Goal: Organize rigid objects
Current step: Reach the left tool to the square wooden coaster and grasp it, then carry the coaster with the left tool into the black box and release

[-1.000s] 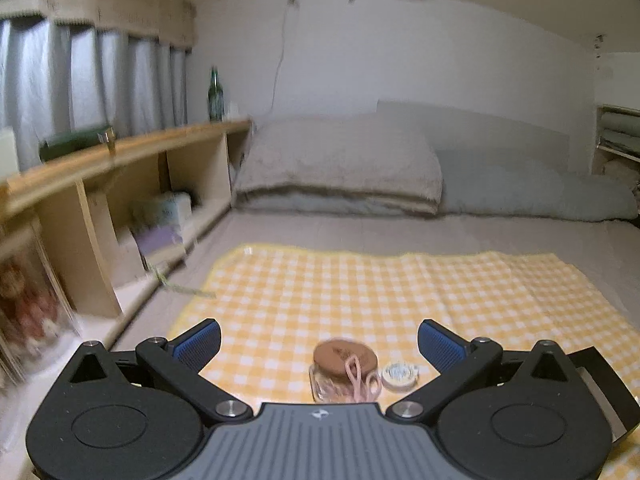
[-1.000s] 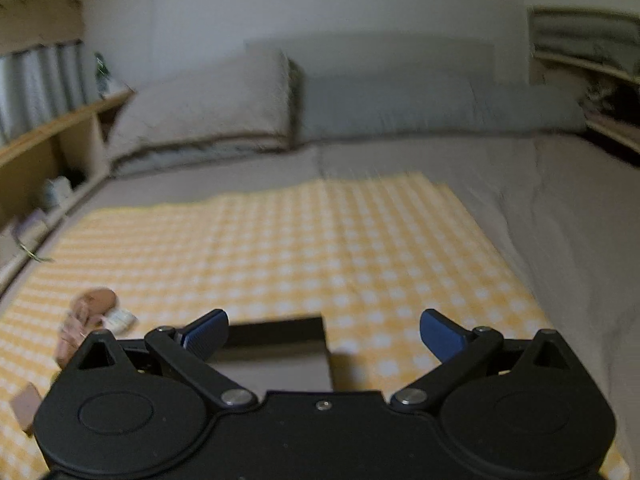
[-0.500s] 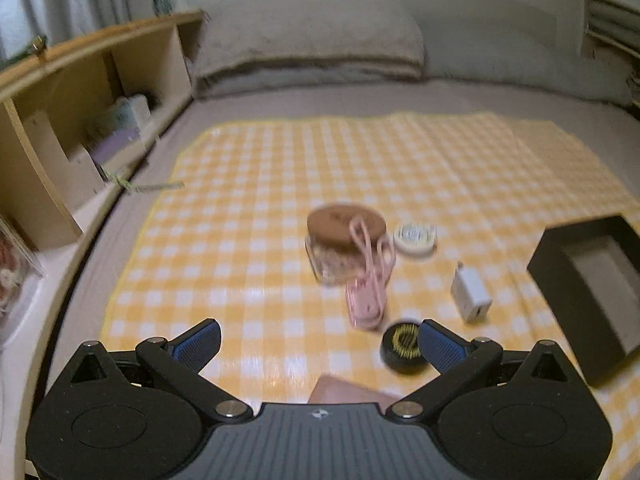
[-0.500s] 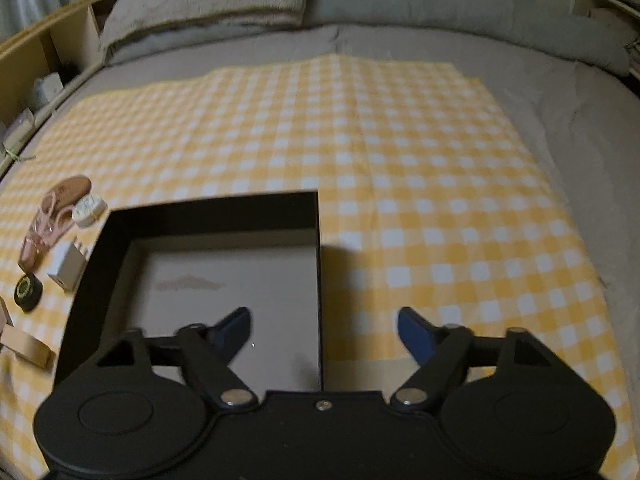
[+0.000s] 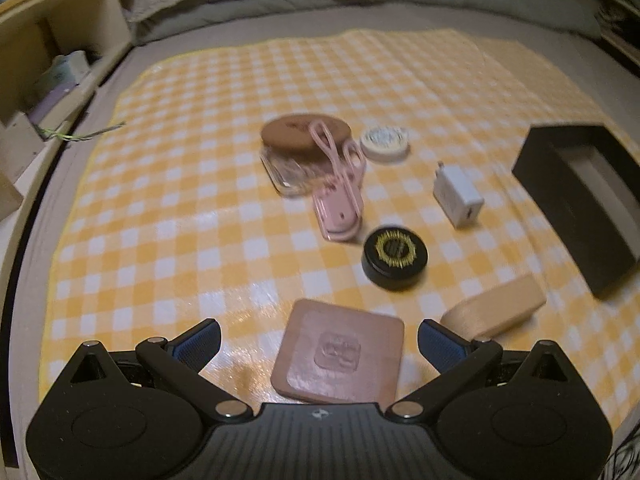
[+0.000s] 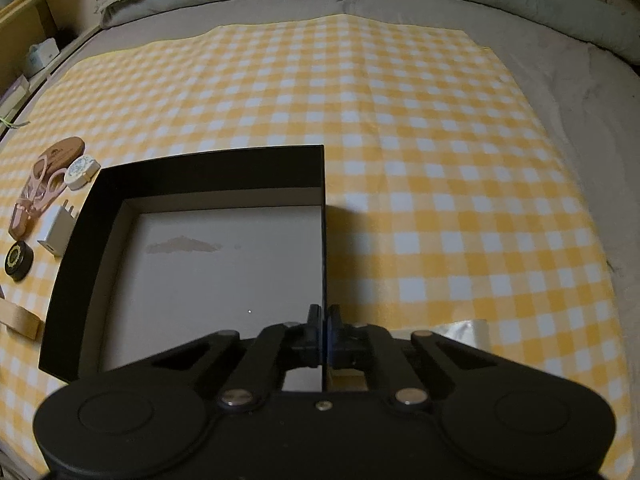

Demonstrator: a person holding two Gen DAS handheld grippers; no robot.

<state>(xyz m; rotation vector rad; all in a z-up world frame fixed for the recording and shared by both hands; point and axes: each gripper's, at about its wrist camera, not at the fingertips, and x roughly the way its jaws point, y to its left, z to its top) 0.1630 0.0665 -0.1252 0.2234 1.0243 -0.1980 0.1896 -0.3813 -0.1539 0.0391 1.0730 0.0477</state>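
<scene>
a: fig. 1, left wrist view — what lies before my left gripper point(image 5: 319, 338)?

b: its jaws stand wide apart, holding nothing. between the blue fingertips point(image 5: 199, 342) lies a flat brown square case point(image 5: 339, 354) on the yellow checked cloth point(image 5: 168, 184). just beyond it sits a round black tin point(image 5: 395, 258) with a gold emblem, and to the right a tan block point(image 5: 494, 312) lies on its side.

a: and farther out?

b: a pink clip point(image 5: 339, 194) leans against a clear jar with a brown lid point(image 5: 306, 150); the two touch. beside the jar is a small white round tin point(image 5: 385, 141), and a white charger plug point(image 5: 458, 194) lies apart from the rest. the black box point(image 5: 576, 216) stands at the right edge, well apart from the case.

a: fig. 2, right wrist view — how do i hold the box?

b: my right gripper point(image 6: 324, 330) is clamped together on the right wall of the black box point(image 6: 200, 168), the thin wall between the pads. the box interior is pale, with a brownish mark on its floor. the small items lie outside its left wall: charger plug point(image 6: 58, 228) just beside it, black tin point(image 6: 18, 260) and white tin point(image 6: 82, 172) near.
</scene>
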